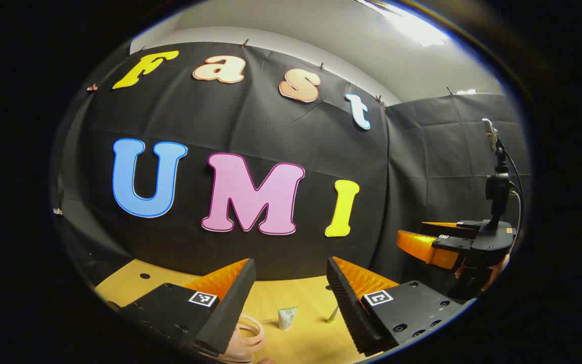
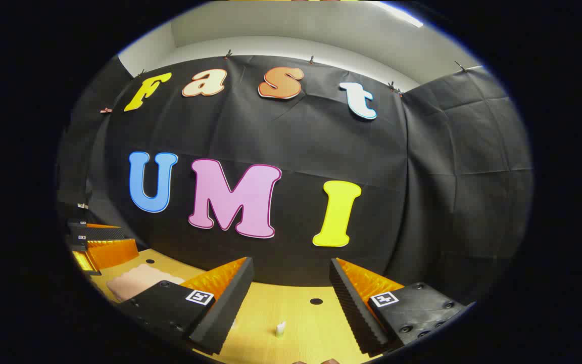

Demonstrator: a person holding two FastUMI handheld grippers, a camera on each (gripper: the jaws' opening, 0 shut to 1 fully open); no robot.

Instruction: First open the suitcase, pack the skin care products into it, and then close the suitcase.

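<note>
Wooden table, both grippers raised, nothing packed yet.
Left gripper and right gripper hover with jaws apart and empty, seemingly poised above tube and suitcase.

Light wooden tabletop, small dark round holes in it. Black cloth wall behind, creased, pinned along top edge with small clips; second cloth panel meets it at right corner. Pale grey wall above cloth. Bright ceiling light strip at upper right.
</note>
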